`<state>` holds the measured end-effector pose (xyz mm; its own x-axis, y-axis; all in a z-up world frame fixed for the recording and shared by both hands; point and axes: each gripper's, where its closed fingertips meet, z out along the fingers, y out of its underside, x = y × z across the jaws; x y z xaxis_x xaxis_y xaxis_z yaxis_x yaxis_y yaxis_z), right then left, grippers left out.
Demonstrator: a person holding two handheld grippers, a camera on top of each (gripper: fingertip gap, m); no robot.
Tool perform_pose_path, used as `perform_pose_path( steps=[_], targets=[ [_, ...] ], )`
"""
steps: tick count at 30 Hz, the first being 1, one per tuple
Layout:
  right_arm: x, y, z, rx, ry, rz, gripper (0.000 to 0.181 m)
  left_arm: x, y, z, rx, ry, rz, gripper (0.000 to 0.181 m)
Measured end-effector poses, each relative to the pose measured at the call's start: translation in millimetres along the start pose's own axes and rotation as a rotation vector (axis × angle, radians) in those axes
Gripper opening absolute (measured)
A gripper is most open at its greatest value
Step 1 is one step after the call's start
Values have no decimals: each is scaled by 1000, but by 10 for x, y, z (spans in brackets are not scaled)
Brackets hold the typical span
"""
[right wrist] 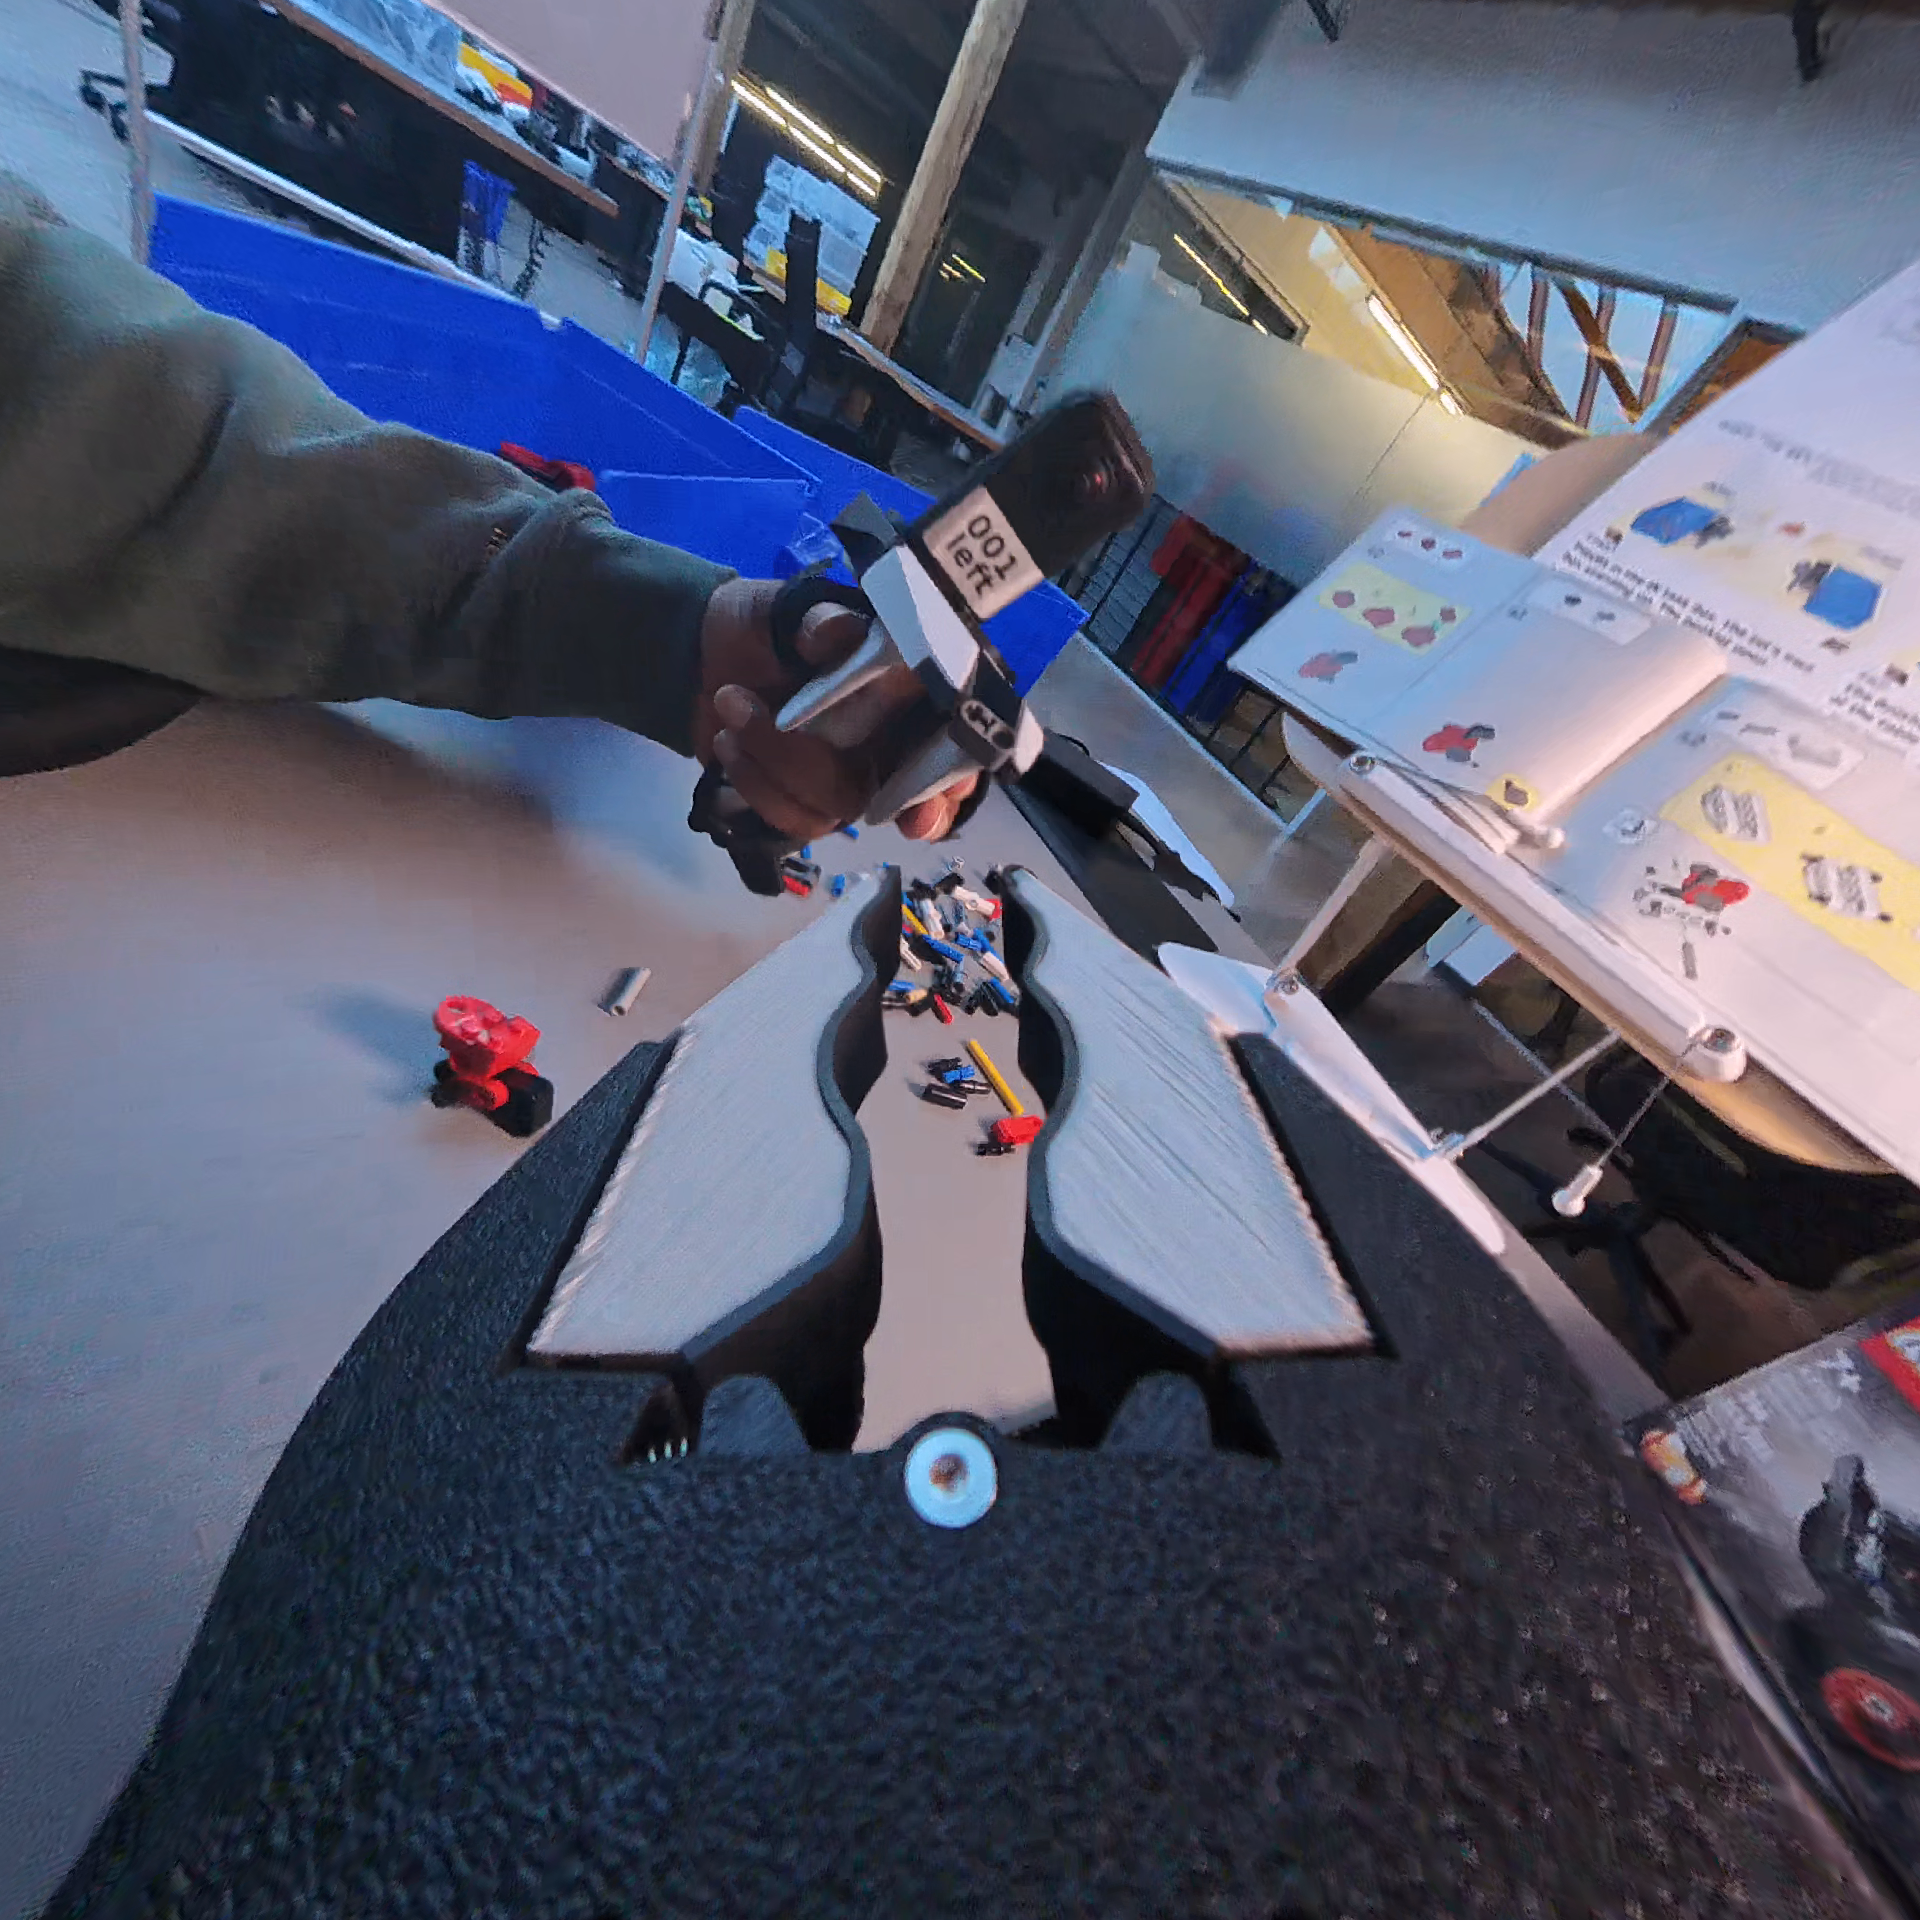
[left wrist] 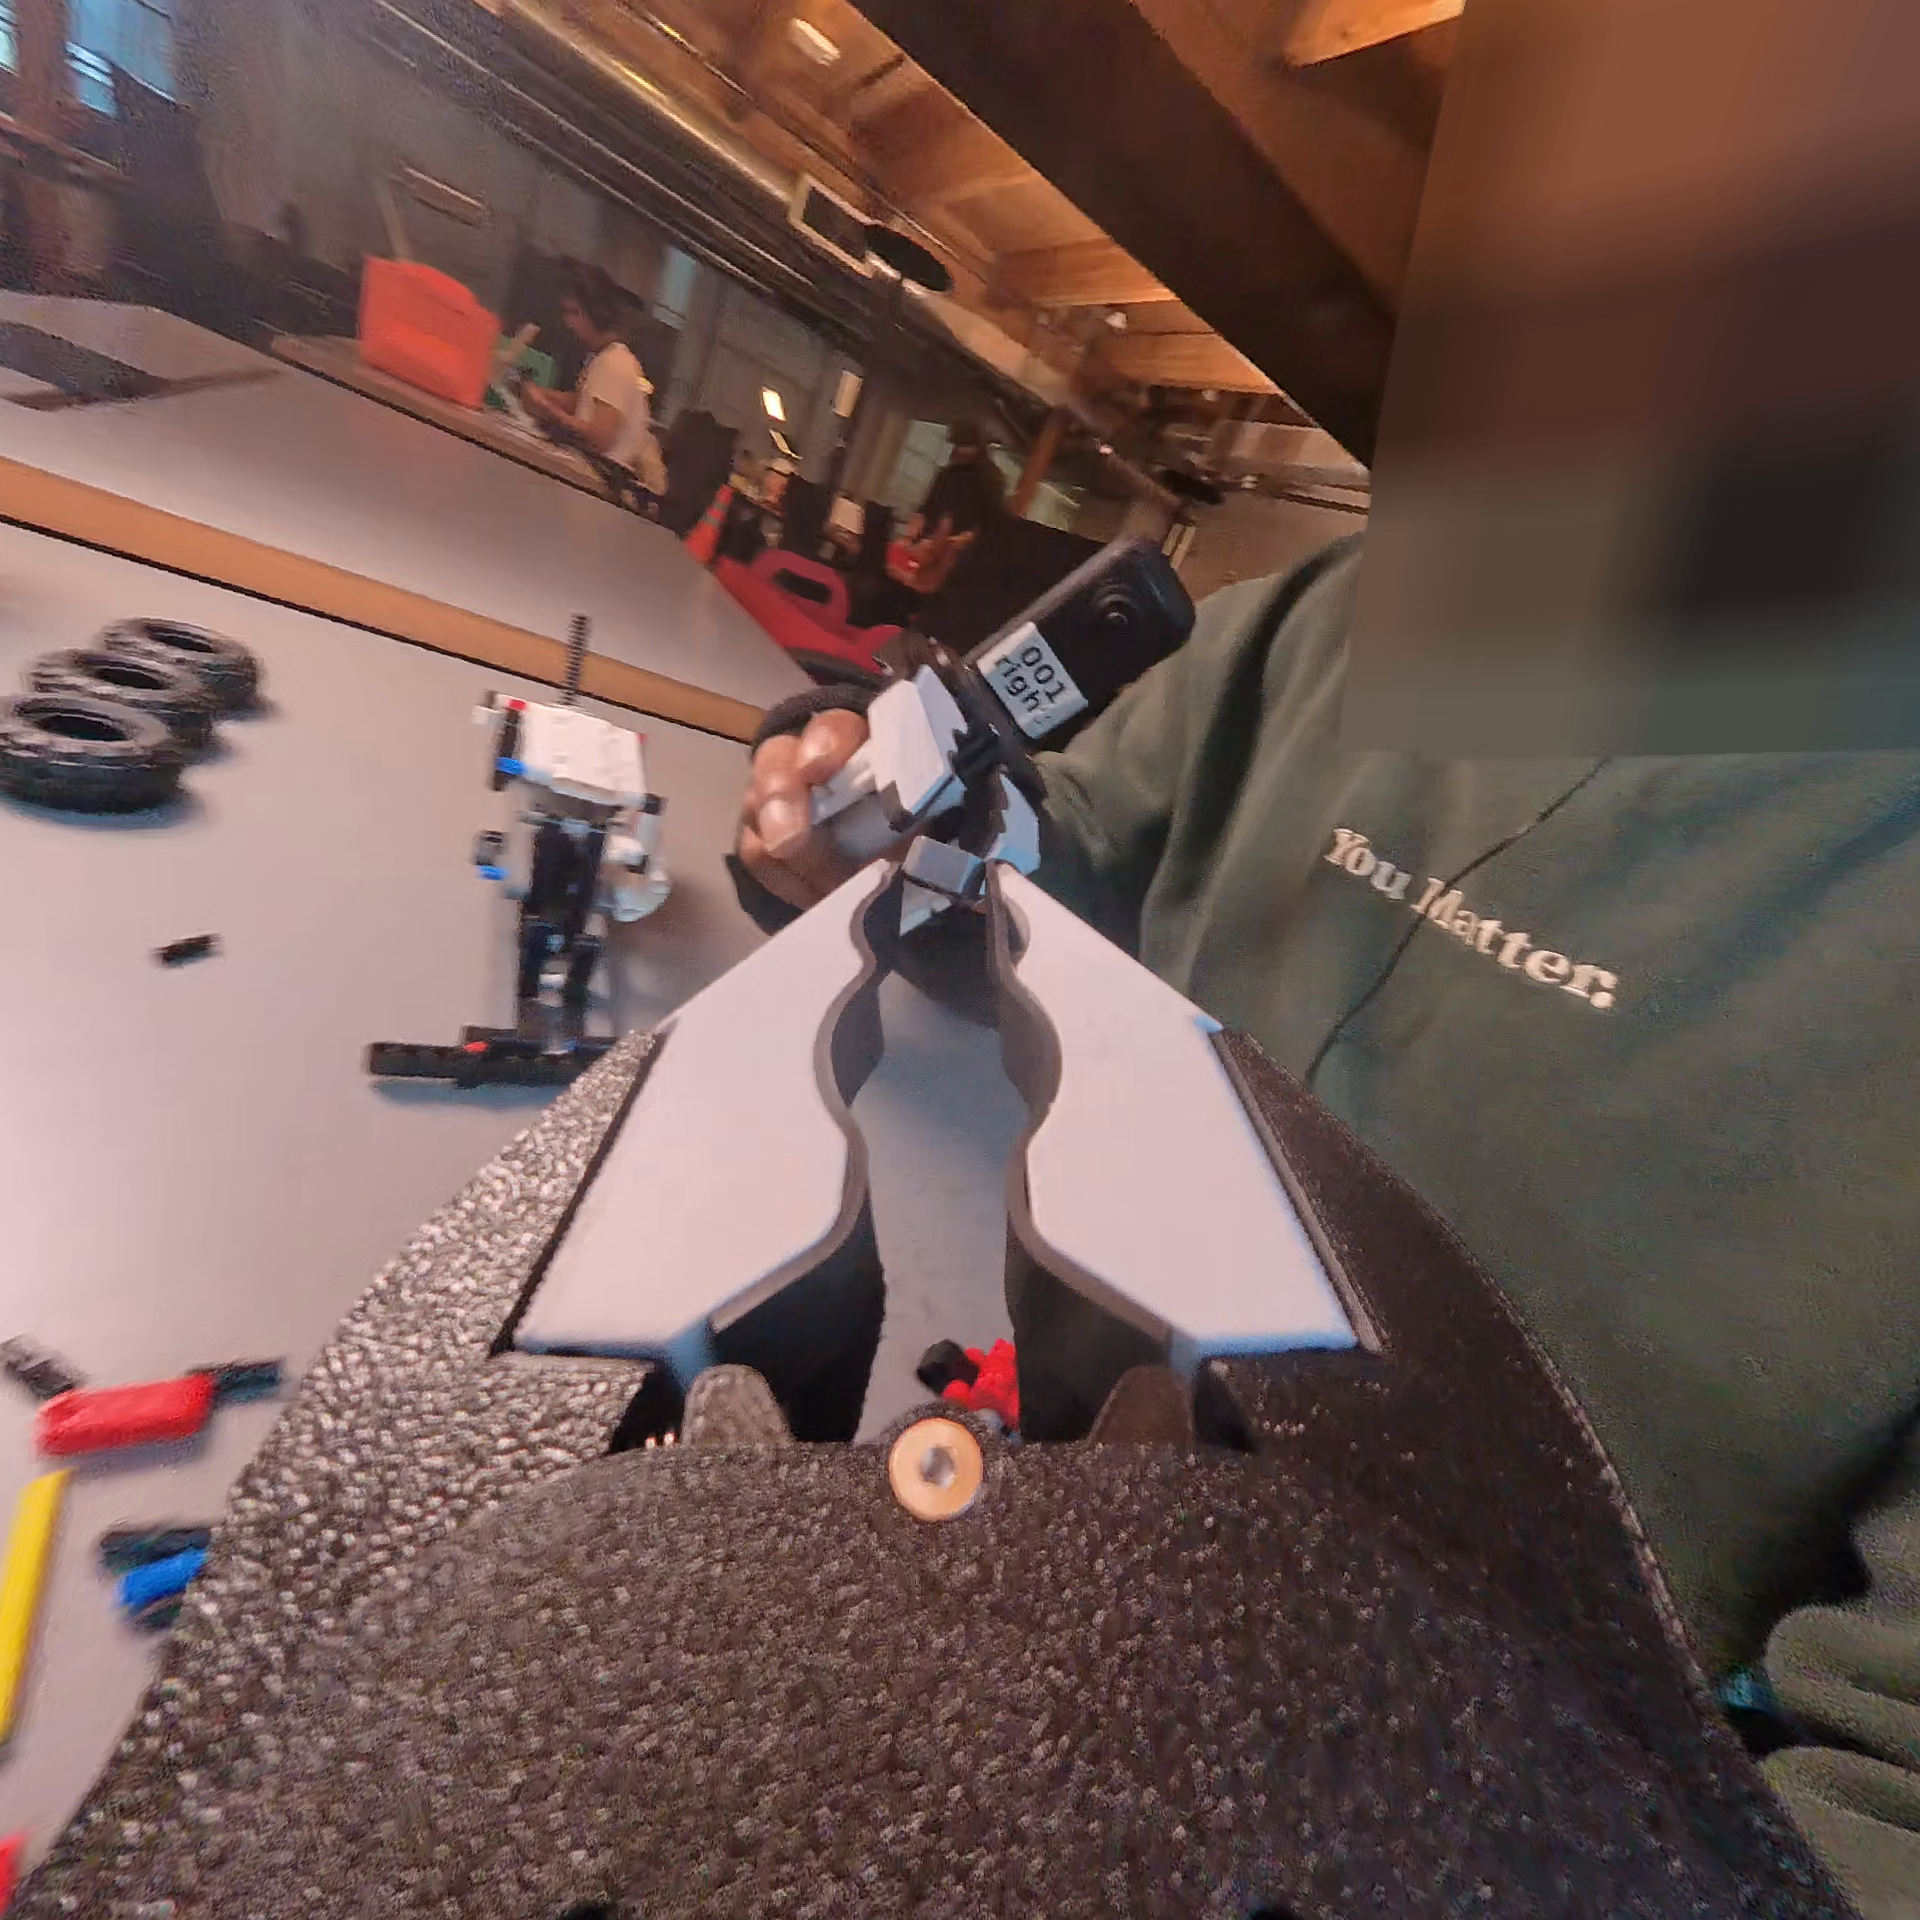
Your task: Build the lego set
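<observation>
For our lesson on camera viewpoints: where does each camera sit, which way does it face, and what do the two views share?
Left wrist view: sits on the left gripper, looking along its open fingers across the grey table at the white and black partly built lego model, the black rubber tyres and the person's green sweatshirt; the right gripper is held opposite.
Right wrist view: sits on the right gripper, facing the pile of small loose lego pieces, the red lego sub-assembly and the open instruction booklet.
Shared: the table, and each view shows the other gripper.
</observation>
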<state>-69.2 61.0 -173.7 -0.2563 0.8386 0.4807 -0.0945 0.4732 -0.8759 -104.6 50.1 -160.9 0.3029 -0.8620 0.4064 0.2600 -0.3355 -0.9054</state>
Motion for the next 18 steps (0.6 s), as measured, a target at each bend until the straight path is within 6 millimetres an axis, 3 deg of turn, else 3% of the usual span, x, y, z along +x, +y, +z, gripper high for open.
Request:
perform_pose_path(
  steps=[4, 7, 10, 18],
  targets=[
    [-162, -140, -29, -5, -52, -100, 22, 197, 226, 324, -95, 115, -43, 16],
    [-276, -179, -39, -17, -85, -158, 20, 259, 363, 432, -156, 126, -57, 15],
    [-376, -163, -37, -35, -128, -179, 9, 316, 413, 442, -171, 123, -64, 15],
    [-549, -201, -44, -35, -224, -120, 8, 449, 523, 413, -163, 135, -98, 15]
  ],
)
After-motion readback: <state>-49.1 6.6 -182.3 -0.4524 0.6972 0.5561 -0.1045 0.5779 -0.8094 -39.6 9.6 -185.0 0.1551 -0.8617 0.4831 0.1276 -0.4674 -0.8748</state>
